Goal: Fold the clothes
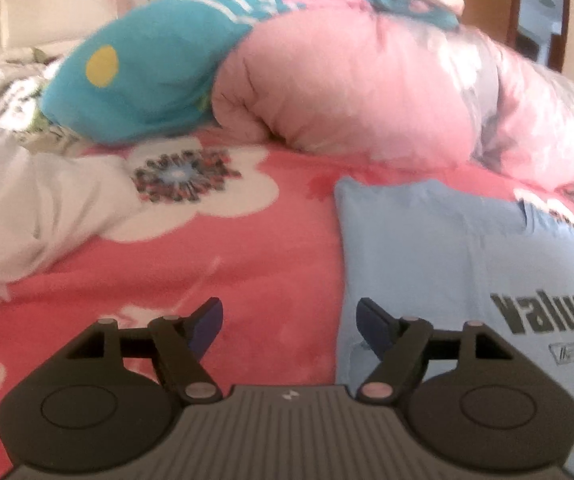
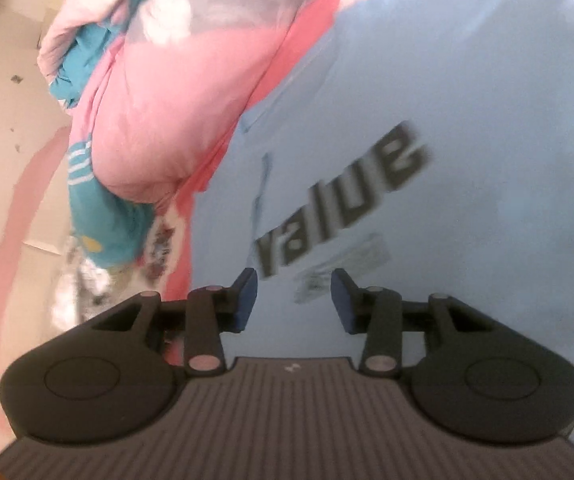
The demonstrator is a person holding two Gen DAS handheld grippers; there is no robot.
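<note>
Both tongs are released with nothing between the blue pads: the left tongs (image 1: 289, 322) gape wide over the bed's pink flowered blanket (image 1: 271, 248), with the right-hand pad just over the left edge of the light blue t-shirt (image 1: 439, 248); the right tongs (image 2: 293, 296) are spread less and hang right over the shirt (image 2: 467, 128) itself, just below the dark "value" print (image 2: 343, 200). The shirt lies flat on the blanket. In the left view its straight left edge runs from the near side of the bed away toward the far side, and the print reads level, so the long axis seems to go near-to-far, though its right part is cut off there. The right view is blurry and rolled, so the word slants up to the right. Only the left view shows the white garment (image 1: 35, 208) at the left side of the bed. Both views catch the pink quilt (image 1: 359, 80) and teal cloth (image 1: 139, 76) heaped along the far side.
</note>
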